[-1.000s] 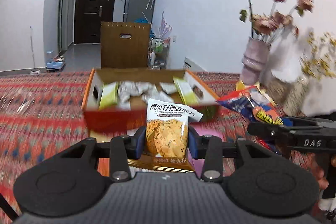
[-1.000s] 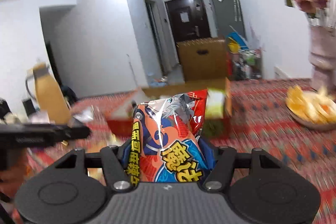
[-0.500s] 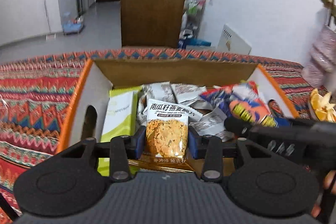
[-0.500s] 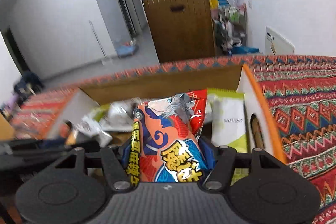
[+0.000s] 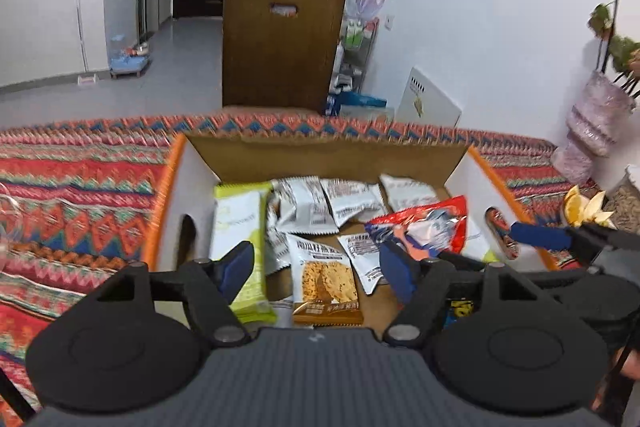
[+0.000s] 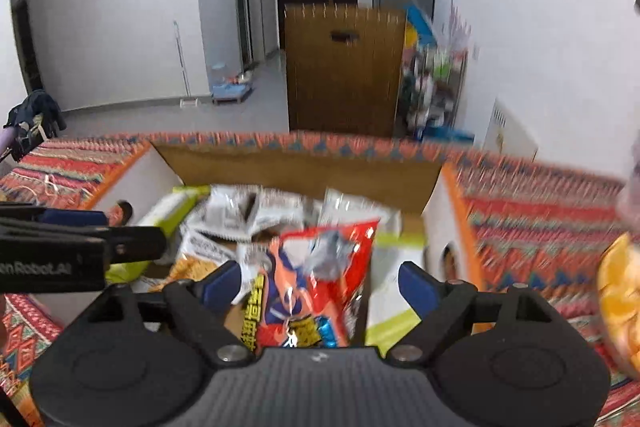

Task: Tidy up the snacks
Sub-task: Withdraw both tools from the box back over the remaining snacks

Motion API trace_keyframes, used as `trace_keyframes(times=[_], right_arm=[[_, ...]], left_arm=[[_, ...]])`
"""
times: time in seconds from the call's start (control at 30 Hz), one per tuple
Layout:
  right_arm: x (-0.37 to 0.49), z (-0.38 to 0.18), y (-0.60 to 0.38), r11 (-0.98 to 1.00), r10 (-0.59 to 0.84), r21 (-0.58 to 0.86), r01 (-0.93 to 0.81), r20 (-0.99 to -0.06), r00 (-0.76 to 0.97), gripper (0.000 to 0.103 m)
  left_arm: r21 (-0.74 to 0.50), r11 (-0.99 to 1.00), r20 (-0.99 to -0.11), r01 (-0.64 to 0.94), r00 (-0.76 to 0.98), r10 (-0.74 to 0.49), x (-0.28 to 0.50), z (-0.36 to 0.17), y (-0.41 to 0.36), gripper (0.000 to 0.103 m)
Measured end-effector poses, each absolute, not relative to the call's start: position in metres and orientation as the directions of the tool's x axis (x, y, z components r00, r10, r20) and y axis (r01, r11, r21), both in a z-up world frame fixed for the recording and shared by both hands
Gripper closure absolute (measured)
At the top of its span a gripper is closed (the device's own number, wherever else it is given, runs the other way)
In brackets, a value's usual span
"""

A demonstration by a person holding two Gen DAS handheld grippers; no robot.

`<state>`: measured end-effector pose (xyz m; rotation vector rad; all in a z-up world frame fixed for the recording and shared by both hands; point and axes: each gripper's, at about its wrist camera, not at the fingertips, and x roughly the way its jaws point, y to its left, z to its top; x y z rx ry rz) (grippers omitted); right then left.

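An open cardboard box (image 5: 188, 179) with an orange rim sits on the patterned tablecloth and holds several snack packets. My left gripper (image 5: 316, 267) is open above the box. The oat-cookie packet (image 5: 325, 279) lies loose in the box between its fingers. My right gripper (image 6: 320, 281) is open too. The red and blue snack bag (image 6: 316, 291) lies in the box below it, free of the fingers; it also shows in the left wrist view (image 5: 424, 227). A green bar packet (image 5: 236, 227) lies along the box's left wall.
White packets (image 5: 340, 203) fill the back of the box. A bowl of orange slices (image 6: 620, 303) stands right of the box, and a pink vase with flowers (image 5: 592, 131) stands far right. A brown board (image 5: 280, 43) stands behind the table.
Both grippers have opened over the box. The cookie packet dropped from my left gripper and the red snack bag from my right; both now lie inside the box.
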<state>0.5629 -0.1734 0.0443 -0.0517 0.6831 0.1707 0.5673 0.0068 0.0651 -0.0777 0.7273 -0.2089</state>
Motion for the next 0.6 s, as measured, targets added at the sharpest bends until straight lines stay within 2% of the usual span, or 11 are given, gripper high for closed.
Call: trace_keyframes(times=[0.17,0.27,0.43,0.6], right_arm=[[0.522,0.09,-0.188,0.983,0.155,0.005,-0.185,-0.565,0.81,0.008],[0.494,0.112,-0.196,0.977,0.165,-0.027,-0.211,-0.533,0.83,0.007],[0.432,0.129,-0.209,0.962,0.203,-0.067,-0.266,-0.48,0.854,0.005],[0.36,0.138,-0.222,0.94,0.271,-0.075,-0.333,-0.428,0.862,0.0]], left_arm=[[-0.054,0.976,-0.619,0.21,0.76,-0.197,0.52,0.099,0.016,0.024],[0.011,0.979,-0.587,0.205,0.793,-0.16,0.482,0.116,0.02,0.021],[0.024,0.974,-0.52,0.225,0.835,-0.18,0.405,0.142,0.026,0.01],[0.028,0.963,-0.451,0.267,0.864,-0.226,0.32,0.147,0.032,0.007]])
